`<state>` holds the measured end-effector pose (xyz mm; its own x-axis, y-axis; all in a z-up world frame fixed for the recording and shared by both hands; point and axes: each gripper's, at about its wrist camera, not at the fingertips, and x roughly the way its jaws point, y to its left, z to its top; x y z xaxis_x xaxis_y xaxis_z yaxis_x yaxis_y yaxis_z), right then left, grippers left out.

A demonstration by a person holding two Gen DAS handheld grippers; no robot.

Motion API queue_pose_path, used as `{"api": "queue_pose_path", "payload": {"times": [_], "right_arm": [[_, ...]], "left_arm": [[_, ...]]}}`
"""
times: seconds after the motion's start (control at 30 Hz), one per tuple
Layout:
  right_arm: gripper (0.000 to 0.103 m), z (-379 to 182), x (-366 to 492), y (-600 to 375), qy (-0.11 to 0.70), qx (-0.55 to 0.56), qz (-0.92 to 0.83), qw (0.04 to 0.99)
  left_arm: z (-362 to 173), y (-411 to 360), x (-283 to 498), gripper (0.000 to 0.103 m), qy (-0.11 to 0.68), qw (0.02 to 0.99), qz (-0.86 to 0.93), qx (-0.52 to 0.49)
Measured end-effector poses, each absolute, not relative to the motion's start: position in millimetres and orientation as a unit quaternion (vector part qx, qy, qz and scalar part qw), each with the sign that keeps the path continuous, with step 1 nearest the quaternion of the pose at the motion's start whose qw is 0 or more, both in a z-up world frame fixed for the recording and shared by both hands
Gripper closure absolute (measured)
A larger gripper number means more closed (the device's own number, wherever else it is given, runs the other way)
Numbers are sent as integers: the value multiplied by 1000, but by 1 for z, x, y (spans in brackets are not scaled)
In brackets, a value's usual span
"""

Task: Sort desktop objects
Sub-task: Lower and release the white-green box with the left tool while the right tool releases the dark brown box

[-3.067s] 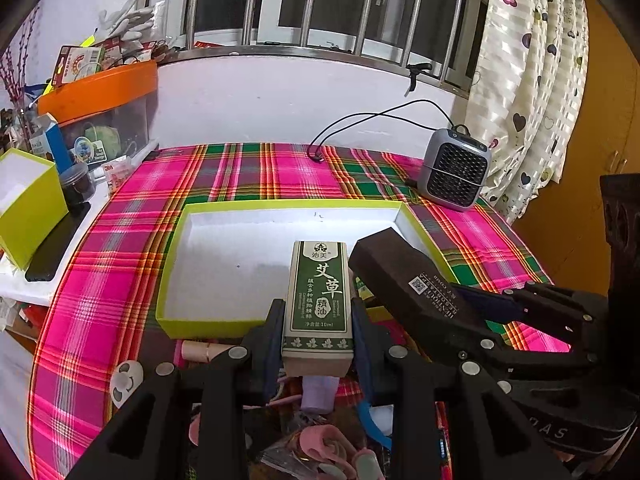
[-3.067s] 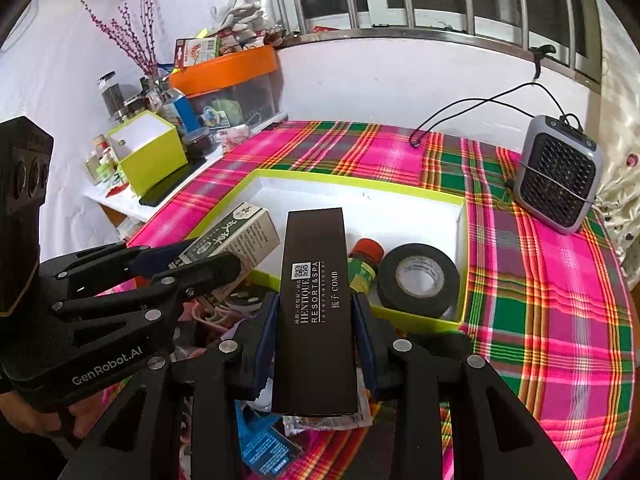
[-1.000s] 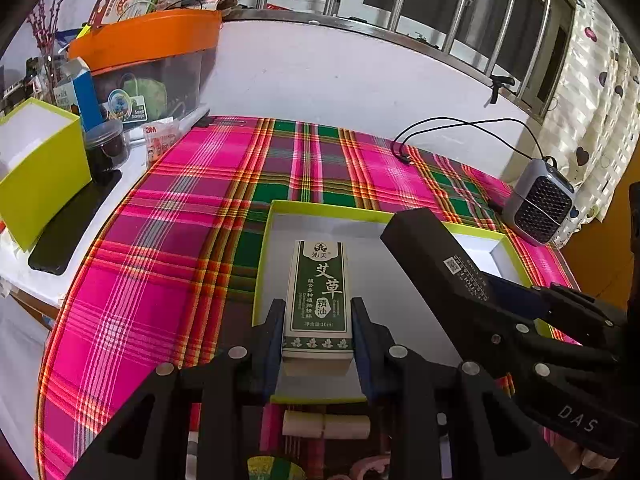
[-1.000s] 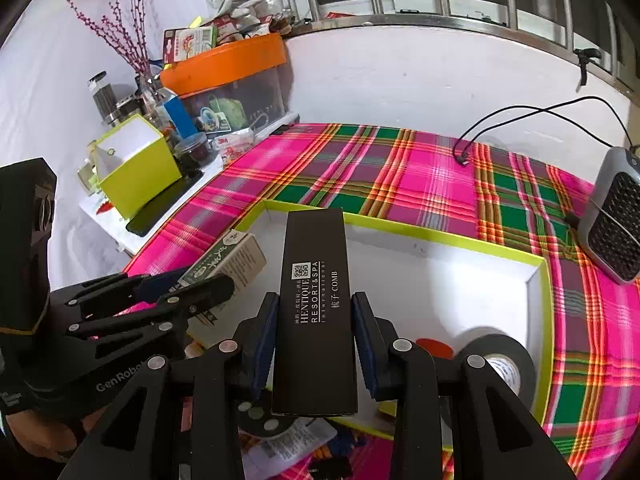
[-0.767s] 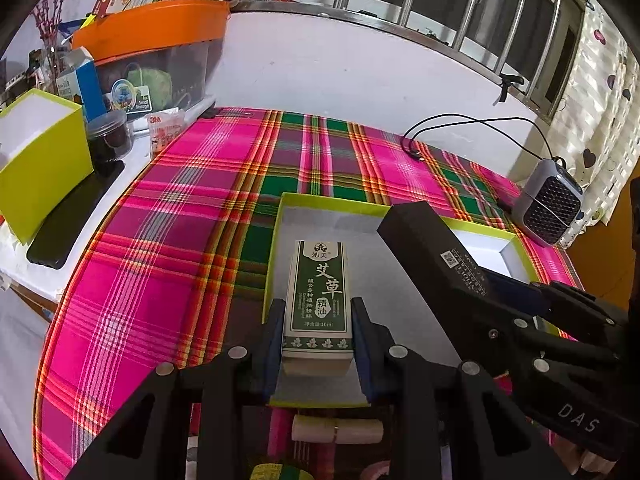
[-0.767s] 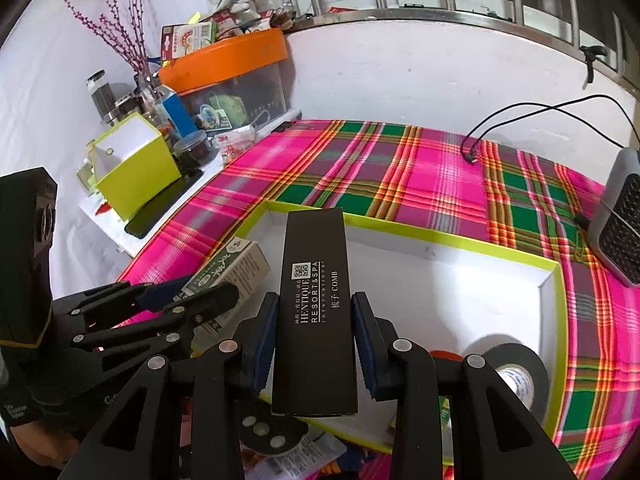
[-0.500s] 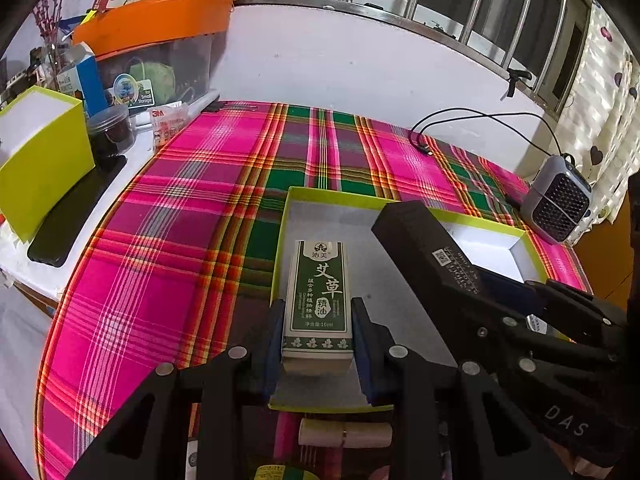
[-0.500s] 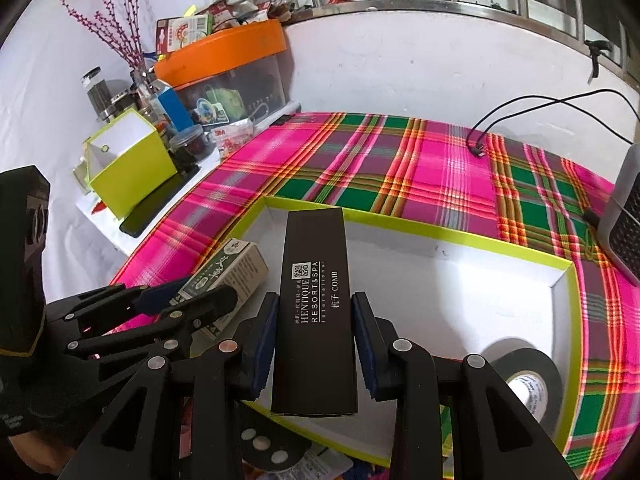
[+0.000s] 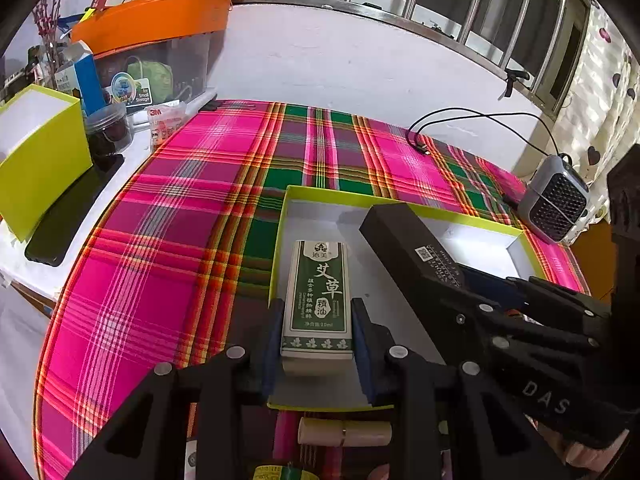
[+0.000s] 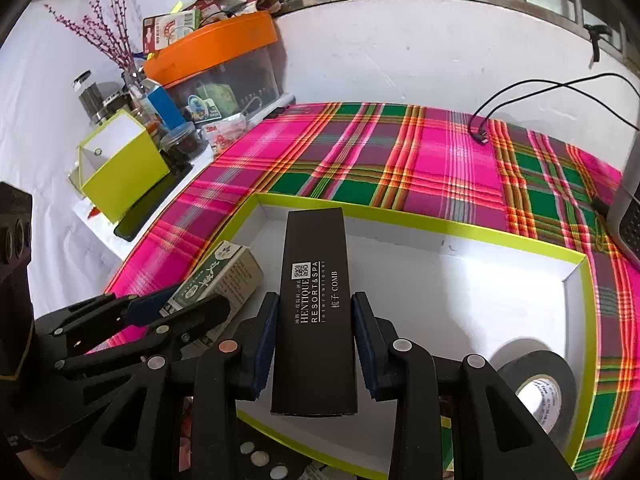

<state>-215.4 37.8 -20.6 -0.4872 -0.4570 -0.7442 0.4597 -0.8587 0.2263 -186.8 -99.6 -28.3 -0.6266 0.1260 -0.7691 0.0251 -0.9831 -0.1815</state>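
Two grippers, one box each: left gripper (image 9: 317,338) clamps the green herbal-oil box (image 9: 318,300), right gripper (image 10: 314,346) clamps the black comb box (image 10: 314,308). Both hang over one lime-rimmed tray (image 10: 420,222). One black tape roll (image 10: 538,384) sits inside, maybe more stuff hidden.

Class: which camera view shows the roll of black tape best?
The right wrist view: the roll of black tape lies in plain sight in the lime-rimmed tray, near its right wall. The left wrist view does not show it.
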Motion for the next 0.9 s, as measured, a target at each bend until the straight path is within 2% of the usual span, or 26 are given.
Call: {"api": "queue_pose_path", "payload": {"times": [0.37, 0.63, 0.9], "right_arm": [[65, -24, -216, 41, -4, 439, -859, 264], [65, -26, -216, 32, -20, 450, -849, 278], [61, -35, -223, 23, -83, 488, -815, 303]], "left_arm": [[-20, -105, -181, 68, -97, 34, 907, -409], [-7, -130, -166, 68, -124, 4, 914, -387], [-7, -146, -156, 68, -140, -6, 912, -386]]}}
